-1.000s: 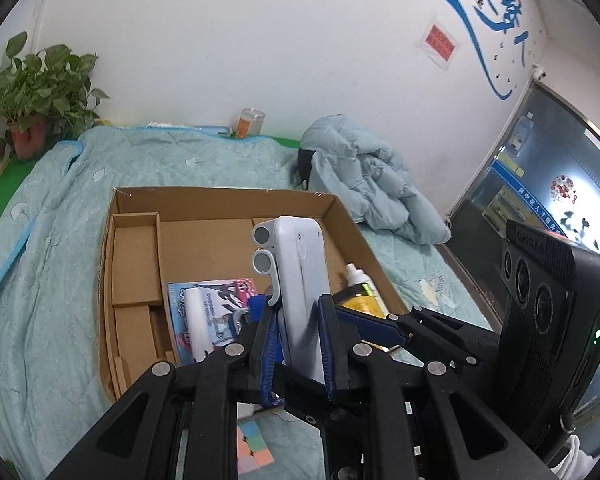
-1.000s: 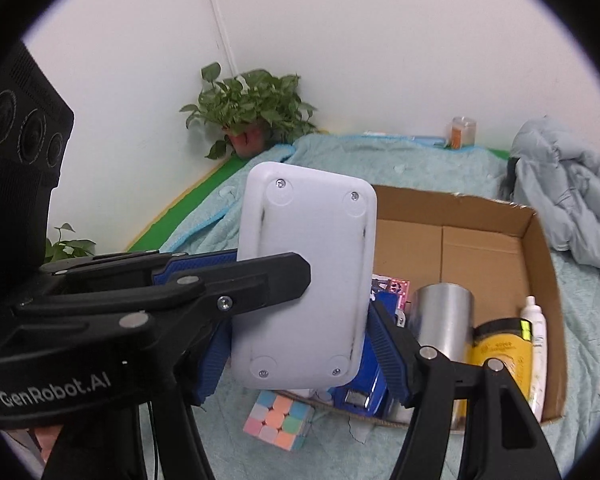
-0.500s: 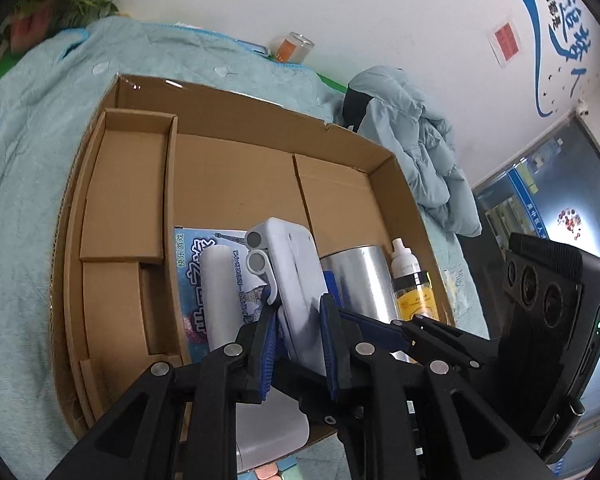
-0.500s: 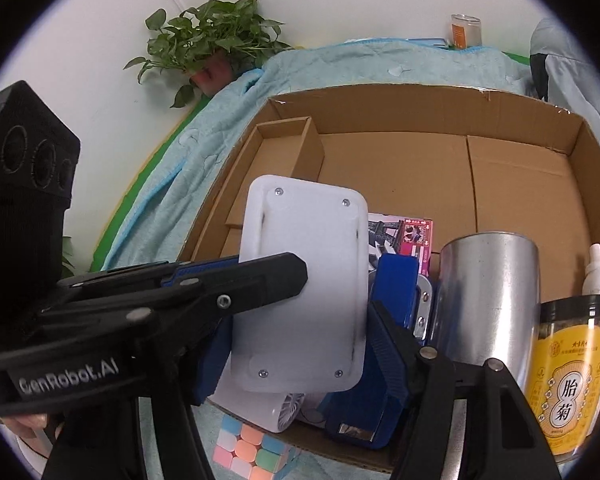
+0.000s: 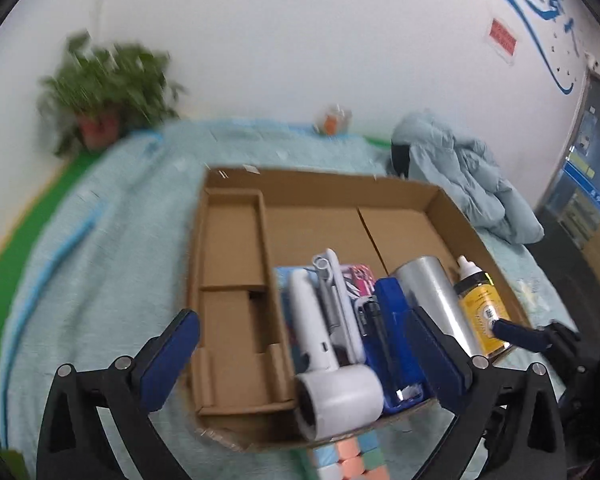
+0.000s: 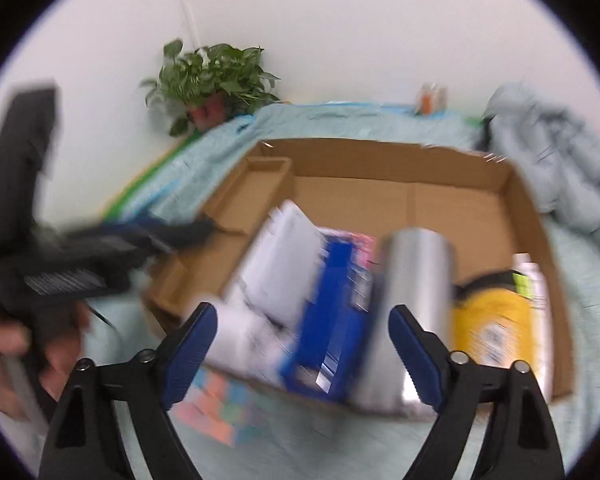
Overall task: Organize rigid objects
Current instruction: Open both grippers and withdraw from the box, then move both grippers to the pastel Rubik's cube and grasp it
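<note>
A bed under a pale teal quilt carries an open cardboard box, taken here as the landmark. In the box's near half, left to right, lie a white hair dryer, a white flat device, a blue stapler, a steel tumbler and a yellow jar, long axes running near to far. Just outside the near wall sits a pastel cube, likely the next pick. Left tongs and right tongs both hang spread and empty above that near wall, about equally close.

White wall with blue lettering, potted plant in corner, teal quilt, crumpled pale-blue jacket.
</note>
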The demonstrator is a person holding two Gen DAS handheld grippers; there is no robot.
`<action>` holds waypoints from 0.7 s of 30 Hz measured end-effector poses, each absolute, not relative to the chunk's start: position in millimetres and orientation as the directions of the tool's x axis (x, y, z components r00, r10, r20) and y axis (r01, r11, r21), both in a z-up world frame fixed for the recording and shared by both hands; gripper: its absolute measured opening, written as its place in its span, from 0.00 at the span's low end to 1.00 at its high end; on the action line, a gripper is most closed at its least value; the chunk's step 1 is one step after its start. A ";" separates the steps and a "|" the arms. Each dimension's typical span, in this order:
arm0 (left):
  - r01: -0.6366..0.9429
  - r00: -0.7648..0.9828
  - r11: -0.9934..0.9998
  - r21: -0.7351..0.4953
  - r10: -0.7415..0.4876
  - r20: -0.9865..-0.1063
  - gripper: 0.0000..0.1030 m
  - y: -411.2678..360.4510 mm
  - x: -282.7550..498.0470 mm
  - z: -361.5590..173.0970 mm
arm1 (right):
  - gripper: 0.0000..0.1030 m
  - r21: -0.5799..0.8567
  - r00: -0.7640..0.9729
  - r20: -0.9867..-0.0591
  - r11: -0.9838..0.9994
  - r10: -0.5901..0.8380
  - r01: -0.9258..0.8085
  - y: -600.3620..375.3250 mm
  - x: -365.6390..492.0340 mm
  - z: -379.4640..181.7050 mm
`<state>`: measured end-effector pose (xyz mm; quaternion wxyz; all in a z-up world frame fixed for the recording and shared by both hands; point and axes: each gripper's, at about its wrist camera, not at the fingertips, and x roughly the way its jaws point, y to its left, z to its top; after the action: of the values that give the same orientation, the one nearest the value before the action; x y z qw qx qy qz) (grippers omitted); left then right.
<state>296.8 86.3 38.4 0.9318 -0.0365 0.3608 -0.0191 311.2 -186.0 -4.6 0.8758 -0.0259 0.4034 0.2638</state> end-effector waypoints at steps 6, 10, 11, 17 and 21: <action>-0.020 0.775 0.997 -0.071 -0.029 -0.631 0.99 73.6 227.8 20.5 | 1.00 0.105 0.583 -0.705 0.871 0.405 -0.479 -200.0 271.9 -31.2; -0.016 0.740 0.995 -0.100 -0.055 -0.671 0.99 71.2 205.3 5.9 | 1.00 0.148 0.574 -0.682 0.854 0.453 -0.498 -203.2 257.0 -28.9; -0.016 0.733 0.994 -0.105 -0.060 -0.677 0.99 69.2 203.9 4.5 | 1.00 0.155 0.569 -0.674 0.843 0.472 -0.515 -202.0 250.8 -26.7; -0.042 0.726 0.986 -0.163 -0.082 -0.683 0.99 69.1 188.4 1.4 | 1.00 0.134 0.541 -0.656 0.786 0.526 -0.603 -189.3 218.3 -25.9; -0.043 0.721 0.992 -0.119 -0.052 -0.692 0.99 65.9 187.4 -1.0 | 1.00 0.134 0.533 -0.659 0.780 0.531 -0.611 -189.4 210.0 -29.3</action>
<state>187.4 65.9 -1.0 0.9253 -0.0636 0.3738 -0.0023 210.0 -189.4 -29.3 0.8736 -0.0563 0.3561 0.3269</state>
